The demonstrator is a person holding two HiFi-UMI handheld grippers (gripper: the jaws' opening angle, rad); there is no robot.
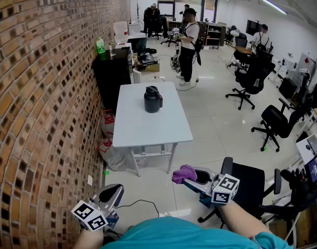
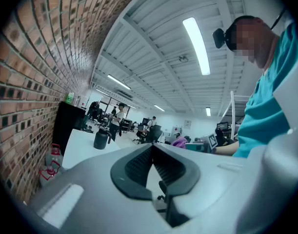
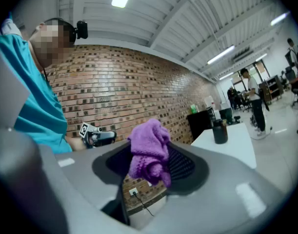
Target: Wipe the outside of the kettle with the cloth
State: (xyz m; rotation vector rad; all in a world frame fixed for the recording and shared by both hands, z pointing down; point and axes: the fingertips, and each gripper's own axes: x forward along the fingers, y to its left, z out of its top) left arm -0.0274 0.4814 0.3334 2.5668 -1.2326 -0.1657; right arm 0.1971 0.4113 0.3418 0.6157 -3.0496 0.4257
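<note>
The black kettle [image 1: 153,99] stands upright near the middle of a white table [image 1: 148,123] some way ahead of me; it also shows small in the left gripper view [image 2: 101,139] and the right gripper view [image 3: 219,131]. My right gripper [image 1: 193,175] is held low in front of my body, shut on a bunched purple cloth [image 1: 183,173] that sticks out from between its jaws [image 3: 149,152]. My left gripper [image 1: 115,191] hangs at the lower left near the brick wall, its jaws closed together with nothing between them [image 2: 152,147]. Both grippers are well short of the table.
A brick wall [image 1: 39,113] runs along the left. A black office chair [image 1: 246,183] stands just right of my right gripper. A black cabinet [image 1: 112,71] sits behind the table, and bottles and bags [image 1: 107,139] lie under it. People and more chairs fill the far room.
</note>
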